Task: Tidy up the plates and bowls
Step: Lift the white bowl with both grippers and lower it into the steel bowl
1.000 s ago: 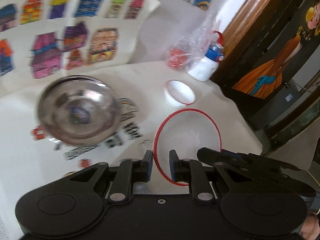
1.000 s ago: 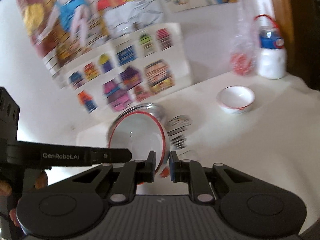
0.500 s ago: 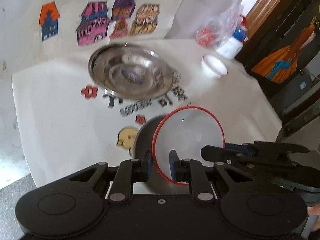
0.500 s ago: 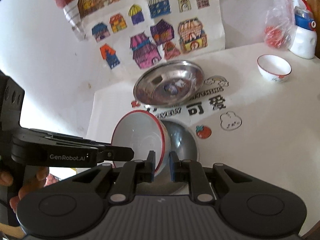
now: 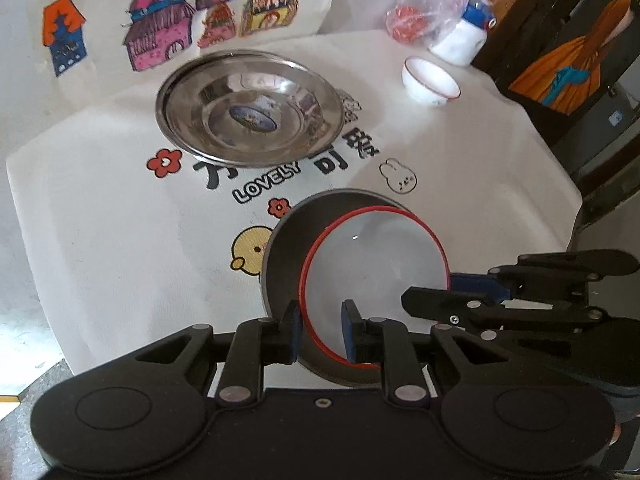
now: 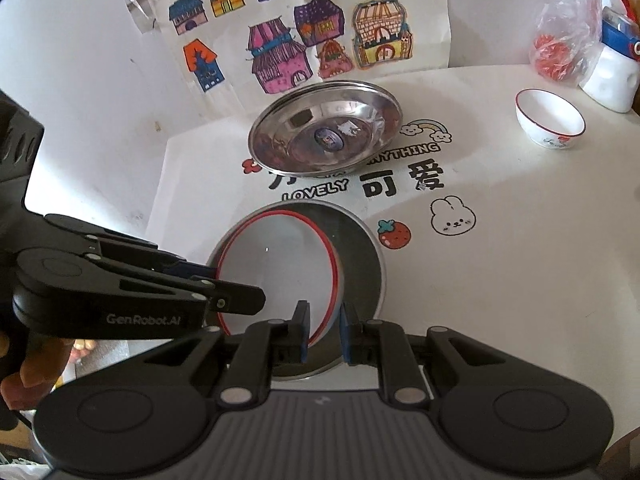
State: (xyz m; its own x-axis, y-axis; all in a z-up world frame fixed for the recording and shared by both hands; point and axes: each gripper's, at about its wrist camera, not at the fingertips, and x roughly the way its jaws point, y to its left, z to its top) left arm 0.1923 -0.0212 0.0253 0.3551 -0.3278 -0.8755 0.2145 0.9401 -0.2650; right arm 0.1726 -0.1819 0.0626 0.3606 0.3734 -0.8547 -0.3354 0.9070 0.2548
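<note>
Left gripper and right gripper, each with its two fingers straddling, and apparently pinching, opposite edges of a white, red-rimmed bowl. The bowl sits tilted inside a dark, round metal bowl near the front edge of the white printed counter. Behind it rests a shiny stainless-steel plate, well apart. A small white ceramic bowl with a red rim stands at far right, near a white bottle with a blue cap and a clear plastic bag.
</note>
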